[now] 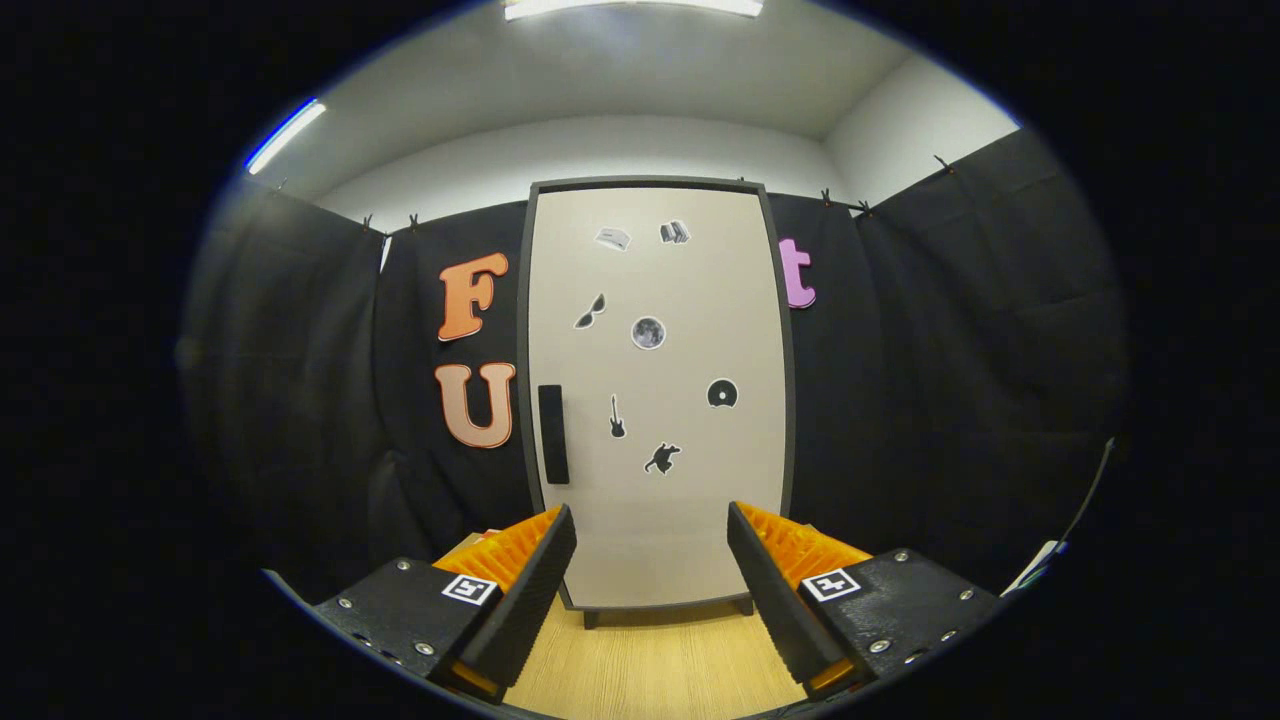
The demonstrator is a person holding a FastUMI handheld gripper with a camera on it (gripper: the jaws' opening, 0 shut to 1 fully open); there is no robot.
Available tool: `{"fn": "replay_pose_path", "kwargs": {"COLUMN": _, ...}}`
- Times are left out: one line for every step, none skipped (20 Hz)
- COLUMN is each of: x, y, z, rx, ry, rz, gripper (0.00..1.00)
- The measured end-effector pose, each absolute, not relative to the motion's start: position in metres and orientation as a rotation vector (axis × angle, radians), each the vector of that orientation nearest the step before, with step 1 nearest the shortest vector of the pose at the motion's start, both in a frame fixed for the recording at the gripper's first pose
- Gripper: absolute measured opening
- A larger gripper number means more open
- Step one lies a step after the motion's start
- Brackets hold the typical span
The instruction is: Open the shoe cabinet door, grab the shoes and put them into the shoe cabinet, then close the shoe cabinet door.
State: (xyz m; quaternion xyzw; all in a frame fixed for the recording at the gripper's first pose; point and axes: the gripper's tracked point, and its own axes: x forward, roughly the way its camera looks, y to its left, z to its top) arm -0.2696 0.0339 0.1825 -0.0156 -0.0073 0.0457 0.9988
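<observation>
Plainly, going from left to right across the booth:

Left wall: black cloth [300, 380] hangs in folds from clips along its top edge; a bare pale wall rises above it.

Handle: a dark upright bar handle [553, 434] sits close to the door's left edge, a little below mid-height, its long axis vertical.

Shoe cabinet: the shoe cabinet [655, 595] stands upright against the back cloth, straight beyond the fingers, its long axis vertical and its front facing the camera. It rests on short dark feet at the far edge of the floor.

Door: the pale shoe cabinet door [690, 520] is shut flush inside a dark frame. Small dark stickers [648, 332] are scattered over it, among them a guitar, a disc and a round moon-like one.

Gripper: the gripper [652, 570] has its fingers spread wide, holding nothing and touching nothing. The cabinet's lower front shows in the gap between them, well apart from the tips. Each finger carries a small square black-and-white marker [471, 589] on its housing.

Floor: light wood-grain floor [650, 660] runs from under the fingers up to the cabinet's feet.

Right wall: more black cloth [960, 380] is clipped along its top edge, with a white wall above.

Ceiling: white, with a strip light [632, 8] overhead and another toward the left.
</observation>
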Motion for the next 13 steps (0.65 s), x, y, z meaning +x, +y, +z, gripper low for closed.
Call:
{"fn": "replay_pose_path", "kwargs": {"x": -0.273, "y": 0.035, "z": 0.182, "rx": -0.039, "ry": -0.014, "rz": 0.093, "gripper": 0.95}}
{"fn": "replay_pose_path", "kwargs": {"x": -0.277, "y": 0.037, "z": 0.183, "rx": -0.042, "ry": -0.014, "rz": 0.097, "gripper": 0.95}}
{"fn": "replay_pose_path", "kwargs": {"x": -0.279, "y": 0.038, "z": 0.185, "rx": -0.042, "ry": -0.020, "rz": 0.098, "gripper": 0.95}}
{"fn": "replay_pose_path", "kwargs": {"x": -0.280, "y": 0.039, "z": 0.186, "rx": -0.042, "ry": -0.021, "rz": 0.099, "gripper": 0.95}}
{"fn": "replay_pose_path", "kwargs": {"x": -0.282, "y": 0.039, "z": 0.186, "rx": -0.044, "ry": -0.021, "rz": 0.099, "gripper": 0.95}}
{"fn": "replay_pose_path", "kwargs": {"x": -0.283, "y": 0.040, "z": 0.186, "rx": -0.046, "ry": -0.022, "rz": 0.098, "gripper": 0.95}}
{"fn": "replay_pose_path", "kwargs": {"x": -0.284, "y": 0.040, "z": 0.186, "rx": -0.047, "ry": -0.024, "rz": 0.100, "gripper": 0.95}}
{"fn": "replay_pose_path", "kwargs": {"x": -0.286, "y": 0.040, "z": 0.186, "rx": -0.050, "ry": -0.023, "rz": 0.099, "gripper": 0.95}}
{"fn": "replay_pose_path", "kwargs": {"x": -0.288, "y": 0.040, "z": 0.186, "rx": -0.049, "ry": -0.024, "rz": 0.098, "gripper": 0.95}}
{"fn": "replay_pose_path", "kwargs": {"x": -0.288, "y": 0.040, "z": 0.186, "rx": -0.048, "ry": -0.024, "rz": 0.101, "gripper": 0.95}}
{"fn": "replay_pose_path", "kwargs": {"x": -0.290, "y": 0.040, "z": 0.186, "rx": -0.048, "ry": -0.022, "rz": 0.102, "gripper": 0.95}}
{"fn": "replay_pose_path", "kwargs": {"x": -0.291, "y": 0.040, "z": 0.186, "rx": -0.048, "ry": -0.023, "rz": 0.102, "gripper": 0.95}}
{"fn": "replay_pose_path", "kwargs": {"x": -0.292, "y": 0.040, "z": 0.186, "rx": -0.049, "ry": -0.023, "rz": 0.103, "gripper": 0.95}}
